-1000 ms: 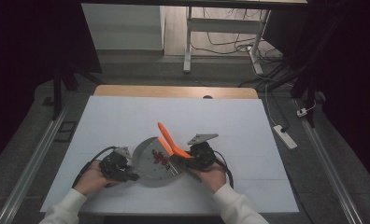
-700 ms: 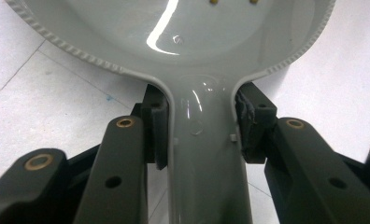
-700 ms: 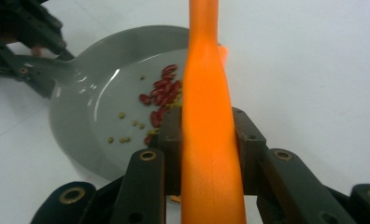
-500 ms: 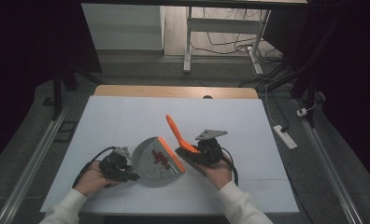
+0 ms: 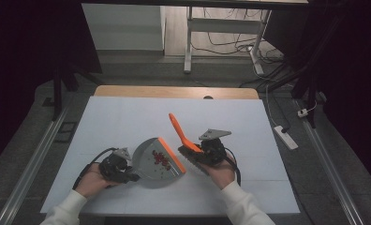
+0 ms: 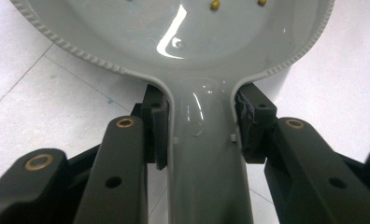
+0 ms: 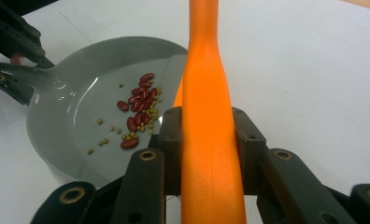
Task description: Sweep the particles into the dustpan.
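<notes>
A grey dustpan (image 5: 151, 169) with an orange front lip lies flat on the white table. Red beans (image 5: 161, 159) and small yellow-green ones sit inside it near the lip. My left gripper (image 5: 127, 174) is shut on the dustpan's handle (image 6: 202, 154), its pads pressing both sides. My right gripper (image 5: 197, 153) is shut on an orange hand brush (image 5: 178, 129), whose black bristles rest on the table just right of the lip. In the right gripper view the orange handle (image 7: 209, 93) rises between the jaws, with the dustpan (image 7: 66, 121) and beans (image 7: 138, 100) to the left.
The white table cover (image 5: 127, 122) lies open behind and to both sides of the dustpan, with a wooden edge (image 5: 174, 92) at the far end. A white power strip (image 5: 285, 137) lies on the floor to the right. Metal rails run along both table sides.
The right gripper has carried the brush a little to the right, off the dustpan's lip, and the orange handle now stands more upright. The left gripper and dustpan have stayed put.
</notes>
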`<state>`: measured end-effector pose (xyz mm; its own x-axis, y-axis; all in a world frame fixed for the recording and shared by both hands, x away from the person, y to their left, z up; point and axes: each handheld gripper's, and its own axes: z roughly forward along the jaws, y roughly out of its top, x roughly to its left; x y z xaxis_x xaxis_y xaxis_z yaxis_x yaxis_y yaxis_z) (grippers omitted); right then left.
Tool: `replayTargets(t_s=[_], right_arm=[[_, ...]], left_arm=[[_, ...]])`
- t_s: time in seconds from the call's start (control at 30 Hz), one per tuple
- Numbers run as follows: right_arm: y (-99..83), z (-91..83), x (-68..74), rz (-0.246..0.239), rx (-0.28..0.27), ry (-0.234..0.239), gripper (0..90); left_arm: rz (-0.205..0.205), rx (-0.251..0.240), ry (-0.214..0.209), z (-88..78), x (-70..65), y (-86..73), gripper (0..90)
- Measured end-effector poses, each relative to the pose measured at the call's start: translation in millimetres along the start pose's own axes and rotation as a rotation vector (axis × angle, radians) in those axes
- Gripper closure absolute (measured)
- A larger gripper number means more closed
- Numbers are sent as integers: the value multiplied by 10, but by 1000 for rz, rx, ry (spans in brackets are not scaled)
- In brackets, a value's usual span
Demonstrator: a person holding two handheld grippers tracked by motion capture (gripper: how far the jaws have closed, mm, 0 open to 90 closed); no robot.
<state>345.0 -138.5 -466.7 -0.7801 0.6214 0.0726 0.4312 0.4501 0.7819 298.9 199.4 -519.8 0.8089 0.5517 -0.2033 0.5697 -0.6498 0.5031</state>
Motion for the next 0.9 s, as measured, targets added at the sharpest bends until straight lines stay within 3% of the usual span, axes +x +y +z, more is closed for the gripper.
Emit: replayTargets(t_s=[0.27, 0.4, 0.57, 0.9], right_arm=[[-31, -115, -61, -15, -32, 4, 704], [-58, -205, -92, -20, -60, 12, 704], [-110, -326, -147, -30, -81, 7, 704], [-230, -526, -278, -7, -95, -24, 704]], left_arm=[[6, -21, 29, -18, -50, -5, 617], [-2, -58, 44, -60, -74, -10, 617], [-31, -102, 73, -125, -79, -33, 617], [-125, -191, 104, -230, -45, -120, 617]])
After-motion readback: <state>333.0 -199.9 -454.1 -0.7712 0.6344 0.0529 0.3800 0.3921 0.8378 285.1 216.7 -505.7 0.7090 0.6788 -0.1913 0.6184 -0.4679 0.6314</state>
